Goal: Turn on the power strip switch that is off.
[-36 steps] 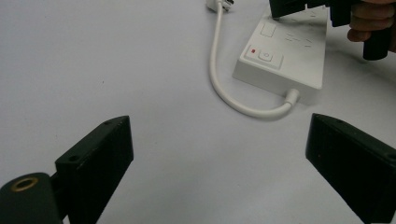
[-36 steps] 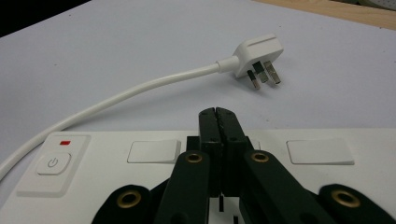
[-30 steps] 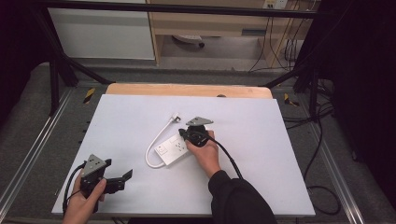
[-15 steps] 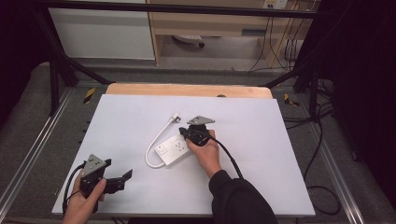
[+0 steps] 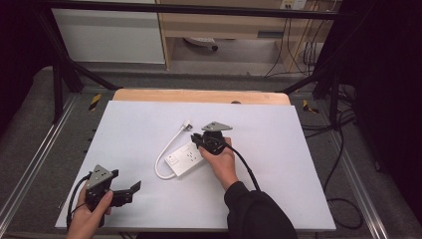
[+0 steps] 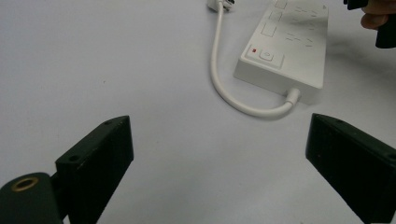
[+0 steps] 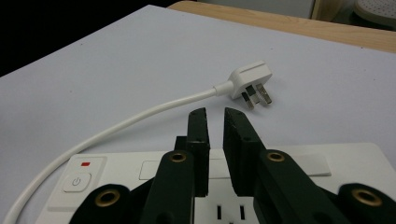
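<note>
right gripper (image 7: 215, 116): over the far end of the power strip (image 5: 185, 158), jaws nearly together with a slim gap, just been easing apart, nothing between them.
left gripper (image 5: 130, 191): I hold it low at the near-left of the desk (image 5: 298, 164), jaws wide, empty, aimed at the strip.
strip location: mid-desk, lying flat and angled, sockets up; switch (image 7: 77, 181) with its red mark at the cable end.
cable (image 6: 219, 70): short white lead, curves round to the plug (image 7: 247, 81), which lies just beyond the strip, pins bare.
step, my read: going for the plug. Open wider first, come in across the moulded head, not the pins or lead.
materials: hard glossy white plastic, boxy with rounded edges; likely slides on the smooth matte sheet.
</note>
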Available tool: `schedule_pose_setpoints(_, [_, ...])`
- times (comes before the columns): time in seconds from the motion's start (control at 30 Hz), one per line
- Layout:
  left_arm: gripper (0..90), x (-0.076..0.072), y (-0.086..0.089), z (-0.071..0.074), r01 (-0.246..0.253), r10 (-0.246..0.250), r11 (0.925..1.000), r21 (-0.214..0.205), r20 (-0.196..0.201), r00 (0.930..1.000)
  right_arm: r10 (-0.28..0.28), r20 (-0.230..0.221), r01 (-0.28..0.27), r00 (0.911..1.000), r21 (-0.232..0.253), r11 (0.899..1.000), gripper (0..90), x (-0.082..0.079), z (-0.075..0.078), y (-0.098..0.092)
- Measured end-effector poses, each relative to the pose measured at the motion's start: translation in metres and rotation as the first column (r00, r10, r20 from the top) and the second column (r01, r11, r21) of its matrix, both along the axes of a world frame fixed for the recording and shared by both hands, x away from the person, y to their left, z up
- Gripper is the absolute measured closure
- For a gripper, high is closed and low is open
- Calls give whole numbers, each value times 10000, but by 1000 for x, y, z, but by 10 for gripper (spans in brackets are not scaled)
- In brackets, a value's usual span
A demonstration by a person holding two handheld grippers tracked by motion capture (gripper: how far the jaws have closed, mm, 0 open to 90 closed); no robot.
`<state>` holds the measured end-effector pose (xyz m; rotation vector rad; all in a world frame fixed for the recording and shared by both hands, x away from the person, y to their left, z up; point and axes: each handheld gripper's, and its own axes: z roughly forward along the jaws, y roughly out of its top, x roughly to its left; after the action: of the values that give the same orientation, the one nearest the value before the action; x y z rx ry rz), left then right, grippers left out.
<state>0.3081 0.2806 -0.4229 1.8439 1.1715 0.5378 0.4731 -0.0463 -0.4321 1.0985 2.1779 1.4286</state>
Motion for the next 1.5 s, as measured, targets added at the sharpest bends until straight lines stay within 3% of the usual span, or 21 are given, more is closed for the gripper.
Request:
schedule_pose_setpoints(0.27, [76, 0, 0, 0, 16, -16, 10000, 8, -16, 10000, -47, 84, 46, 10000, 102, 9999, 747, -2, 8, -5])
schedule_pose_setpoints(0.67, [76, 0, -1, -1, 59, -59, 10000, 4, -67, 10000, -390, 19, 389, 9992, 222, 9990, 573, -4, 20, -13])
schedule_pose_setpoints(1.1, [75, 0, 0, -1, 38, -38, 10000, 33, -51, 10000, -803, -69, 804, 9967, 44, 9968, 226, -4, 33, -28])
schedule_pose_setpoints(1.5, [72, 0, 0, -1, 24, -24, 10000, 25, -50, 10000, -901, 30, 901, 9959, -252, 9956, 83, -11, 48, -42])
